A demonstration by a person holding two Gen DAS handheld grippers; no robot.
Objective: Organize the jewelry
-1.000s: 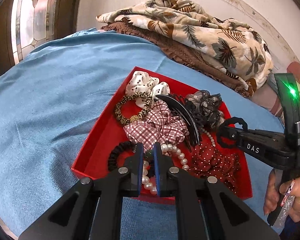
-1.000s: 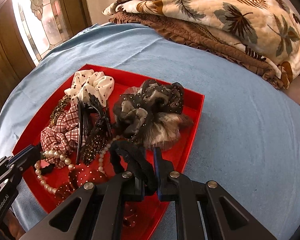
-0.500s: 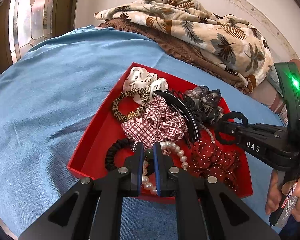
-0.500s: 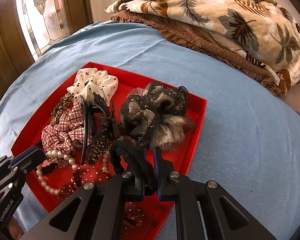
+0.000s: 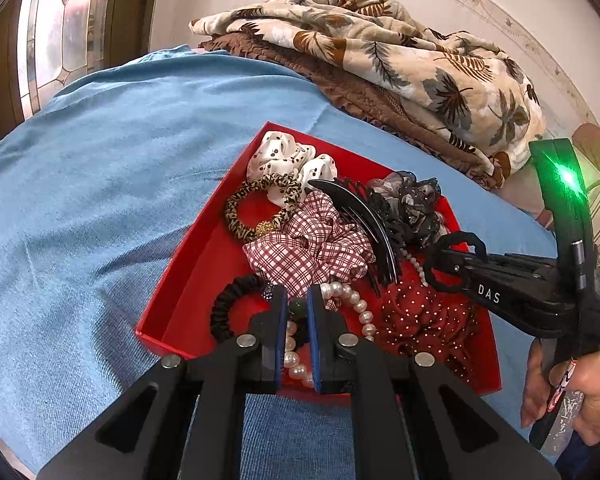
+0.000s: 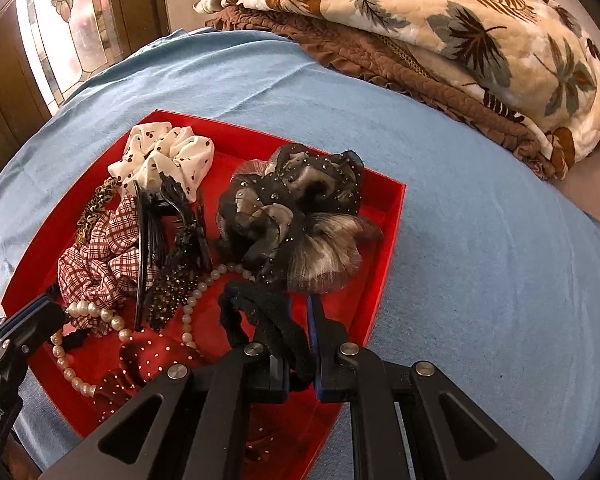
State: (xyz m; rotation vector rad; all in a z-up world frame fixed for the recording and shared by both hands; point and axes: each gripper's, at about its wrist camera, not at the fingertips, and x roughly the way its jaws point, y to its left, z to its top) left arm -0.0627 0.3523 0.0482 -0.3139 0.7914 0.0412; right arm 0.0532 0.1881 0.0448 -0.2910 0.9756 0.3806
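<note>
A red tray (image 5: 188,264) on the blue bedspread holds scrunchies, a black claw clip (image 5: 360,216), a pearl necklace (image 5: 356,304) and hair ties. My left gripper (image 5: 297,308) hovers over the tray's near edge, jaws nearly closed on a small dark bead (image 5: 297,307) attached to the pearl strand. My right gripper (image 6: 299,320) is shut on a black braided hair tie (image 6: 256,312) and holds it above the tray's (image 6: 392,216) near right part. It also shows in the left wrist view (image 5: 440,268), with the black tie (image 5: 458,240) looped at its tip.
A folded floral blanket (image 5: 400,64) over a brown quilt lies at the back of the bed. A stained-glass window (image 5: 56,40) is at the far left. Blue bedspread (image 6: 480,260) extends right of the tray. A black sheer scrunchie (image 6: 296,216) fills the tray's back right.
Both views have pulled back and up slightly from the tray. The right gripper keeps the black hair tie. The left gripper stays closed over the pearl strand.
</note>
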